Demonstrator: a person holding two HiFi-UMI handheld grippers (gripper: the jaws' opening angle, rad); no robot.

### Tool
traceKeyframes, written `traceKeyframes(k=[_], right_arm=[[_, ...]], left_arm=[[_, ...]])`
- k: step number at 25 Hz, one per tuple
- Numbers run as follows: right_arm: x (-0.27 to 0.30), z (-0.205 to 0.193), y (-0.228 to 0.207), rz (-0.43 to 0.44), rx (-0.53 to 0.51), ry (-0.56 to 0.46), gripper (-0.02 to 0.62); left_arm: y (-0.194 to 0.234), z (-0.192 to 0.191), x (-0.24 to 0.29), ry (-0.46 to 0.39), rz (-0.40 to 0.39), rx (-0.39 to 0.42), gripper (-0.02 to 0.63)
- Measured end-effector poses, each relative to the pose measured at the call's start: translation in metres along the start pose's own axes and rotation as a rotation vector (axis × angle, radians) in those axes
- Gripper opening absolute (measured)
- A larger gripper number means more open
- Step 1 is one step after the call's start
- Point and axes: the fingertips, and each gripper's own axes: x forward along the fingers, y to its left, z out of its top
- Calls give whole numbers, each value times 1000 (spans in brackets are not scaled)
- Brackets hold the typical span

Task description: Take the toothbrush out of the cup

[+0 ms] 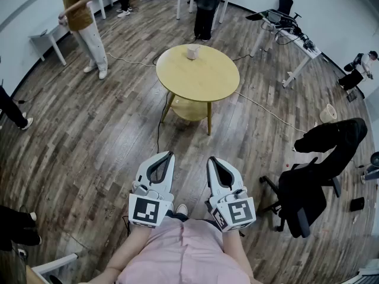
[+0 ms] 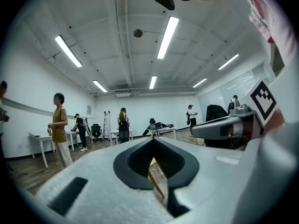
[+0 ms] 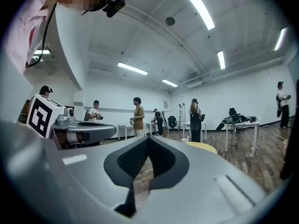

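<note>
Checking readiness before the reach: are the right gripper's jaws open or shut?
Shut. In its own view, the right gripper has its two jaw tips meeting at the front, with nothing held between them.

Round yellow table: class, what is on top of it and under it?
On top: a small pale cup, contents too small to tell. Under: a yellow lower shelf, mostly covered by the round yellow wooden tabletop.

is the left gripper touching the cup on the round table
No, the left gripper is held close to the person's body, well short of the round table that bears the cup.
</note>
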Motion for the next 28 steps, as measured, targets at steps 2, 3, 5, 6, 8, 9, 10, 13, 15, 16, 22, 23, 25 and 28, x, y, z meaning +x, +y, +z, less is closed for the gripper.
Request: traceKeyframes(k=[2,3,5,6,8,9,10,13,15,16,22,23,25,28], right_arm=[[1,0,0,4,1,1,8],[1,0,0,6,2,1,8],[1,-1,-2,6,5,3,8],[1,-2,-4,6,7,4,8],[1,-4,-8,4,12,6,8],[2,-5,-10,4,14,7,8],[2,-5,-12,4,15,8,8],[2,-7,-17,12,18,10,8],[3,-4,-22,18,31,-11,8],[4,-2,-26,19,42,-28,8],[16,-11,-46,16,70,-17,8],[20,-12,-49,15,75,-16,8],[32,-13,-54,10,83,-16,8],[57,-14,-64,3,86,-13,8]], left_arm=[[0,-4,-1,28,5,-23,-3],[-1,-5,-1,35,5,-28,-3],[-2,-4,1,30,4,-25,-3],[-3,-4,3,23,3,-21,-3],[-5,-6,6,32,2,-29,-3],[-5,-8,8,44,3,-36,-3],[-6,-11,9,60,3,-44,-3],[-7,-14,14,75,6,-53,-3],[-8,-12,20,52,6,-37,-3],[-9,-12,23,50,7,-33,-3],[1,-29,34,97,36,-49,-3],[6,-28,38,78,43,-41,-3],[19,-28,47,58,55,-34,-3],[40,-34,65,60,62,-42,-3]])
